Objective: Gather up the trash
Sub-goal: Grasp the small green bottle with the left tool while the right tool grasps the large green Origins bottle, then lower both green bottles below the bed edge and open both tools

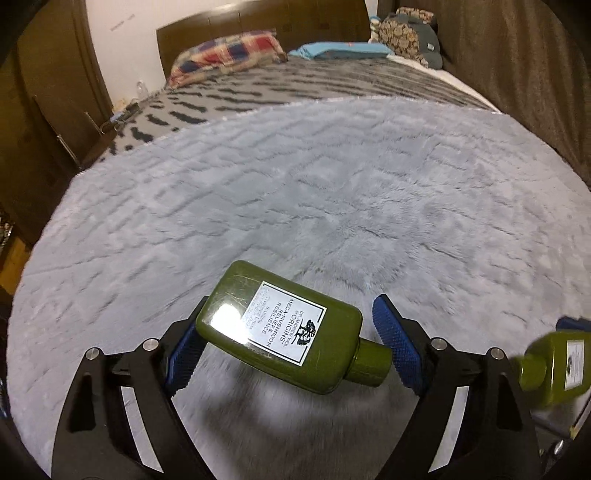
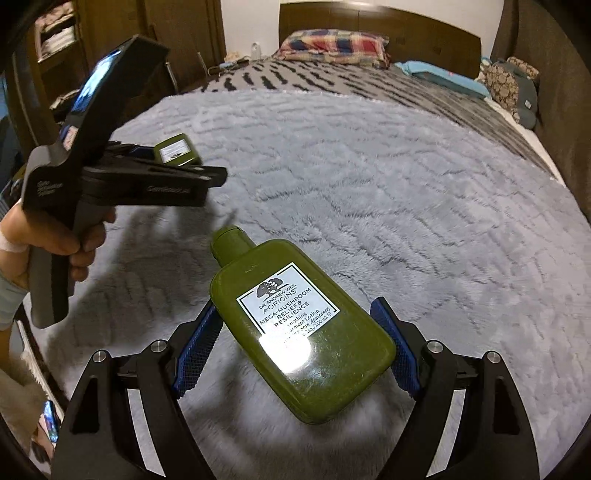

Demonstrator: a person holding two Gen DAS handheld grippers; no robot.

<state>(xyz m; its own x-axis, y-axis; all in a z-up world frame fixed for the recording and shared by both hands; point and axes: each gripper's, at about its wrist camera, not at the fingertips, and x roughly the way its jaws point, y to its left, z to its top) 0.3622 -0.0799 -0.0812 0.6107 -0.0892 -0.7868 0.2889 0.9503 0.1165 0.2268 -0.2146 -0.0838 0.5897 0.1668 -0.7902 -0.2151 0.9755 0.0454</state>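
Each gripper holds a dark green Origins lotion bottle with a white label, above a grey fluffy blanket. My left gripper (image 1: pixel 291 343) is shut on one green bottle (image 1: pixel 280 328), cap pointing right, its blue pads (image 1: pixel 184 354) against the bottle's ends. My right gripper (image 2: pixel 303 339) is shut on the second green bottle (image 2: pixel 299 332), cap pointing away to the left. The right-hand bottle also shows at the right edge of the left wrist view (image 1: pixel 554 362). The left gripper with its bottle (image 2: pixel 177 149) shows at the left of the right wrist view, held by a hand.
The grey fluffy blanket (image 1: pixel 295 184) covers the near part of a bed with a grey patterned cover (image 2: pixel 369 85). A checked pillow (image 1: pixel 229 51), a blue pillow (image 1: pixel 343 50) and a wooden headboard (image 2: pixel 376 22) are at the far end. Wooden cupboards (image 1: pixel 48 110) stand at the left.
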